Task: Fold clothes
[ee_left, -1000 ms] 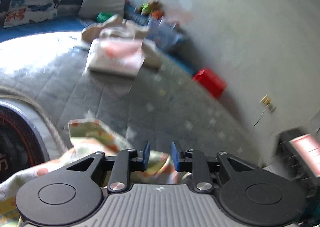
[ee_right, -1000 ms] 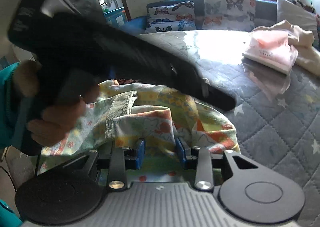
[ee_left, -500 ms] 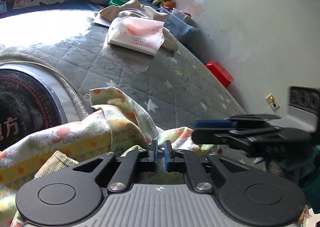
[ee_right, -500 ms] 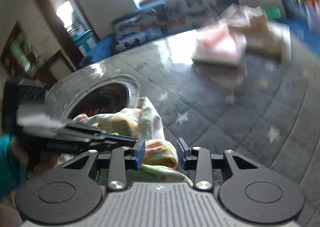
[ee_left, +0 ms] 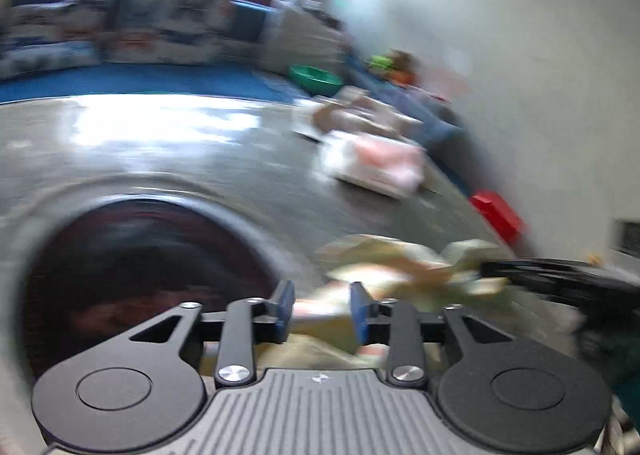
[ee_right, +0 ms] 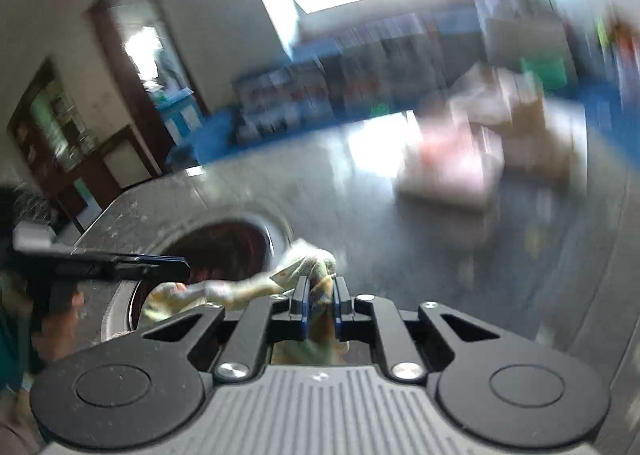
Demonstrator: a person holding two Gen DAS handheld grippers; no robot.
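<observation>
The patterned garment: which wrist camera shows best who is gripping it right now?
The right wrist view. There the right gripper is shut on the patterned garment, cloth bunched between its pads. The left wrist view is blurred: the garment lies ahead of the open left gripper and runs toward the right gripper at the frame's right edge.

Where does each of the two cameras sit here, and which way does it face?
Left wrist: on the left gripper, jaws open, facing along its fingers over the patterned garment and grey quilt toward the wall; the right gripper's black fingers enter at right.
Right wrist: on the right gripper, shut on the garment, facing the window; the left gripper and the hand holding it show at left.
Shared: garment, quilt, dark round opening, pink folded stack, all motion-blurred.
</observation>
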